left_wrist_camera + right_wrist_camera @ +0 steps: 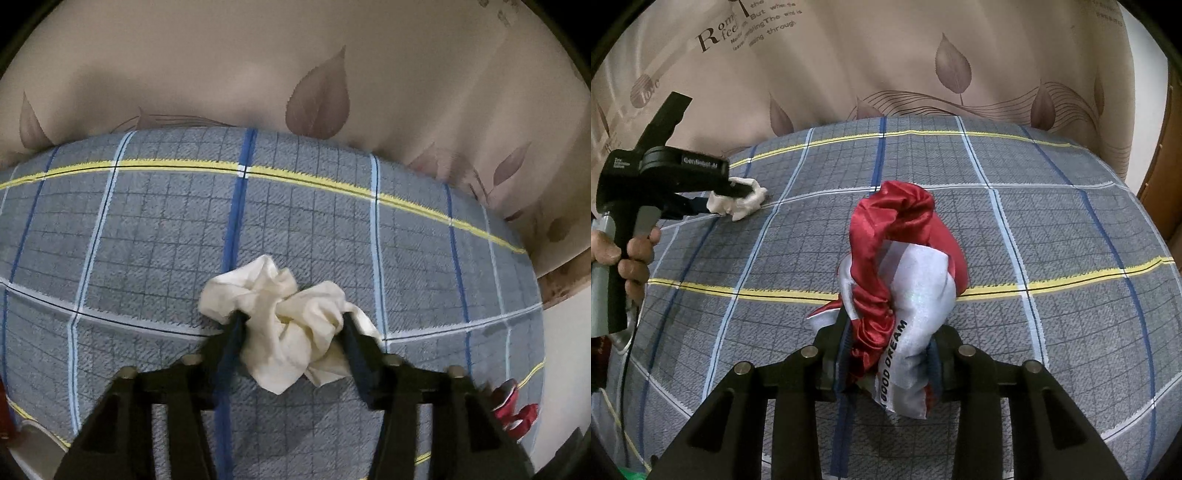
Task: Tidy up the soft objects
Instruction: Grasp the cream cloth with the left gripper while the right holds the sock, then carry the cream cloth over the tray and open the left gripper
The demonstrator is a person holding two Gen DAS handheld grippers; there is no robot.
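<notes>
We are at the pick-up step: our left tool (291,319) clamps the white cloth (284,325) lying on the bed (147,229), our right tool (888,354) clamps the red-and-white cloth (905,280) there. Next, we judge, both need lifting and sorting.

Home bedroom: plaid bedsheet (1052,236), leaf-print curtain (923,48) behind.

A: In your left wrist view, what was the red thing (515,408) at the right edge?

B: You couldn't tell; the tool's arm covered part of it and it was blurred.

A: And your right view?

B: The left tool (737,199) hid part of the cream cloth (738,205). The lettering on the red and white cloth (905,295) vanished into a fold, and the curtain (886,55) print was cut off at the top.
</notes>
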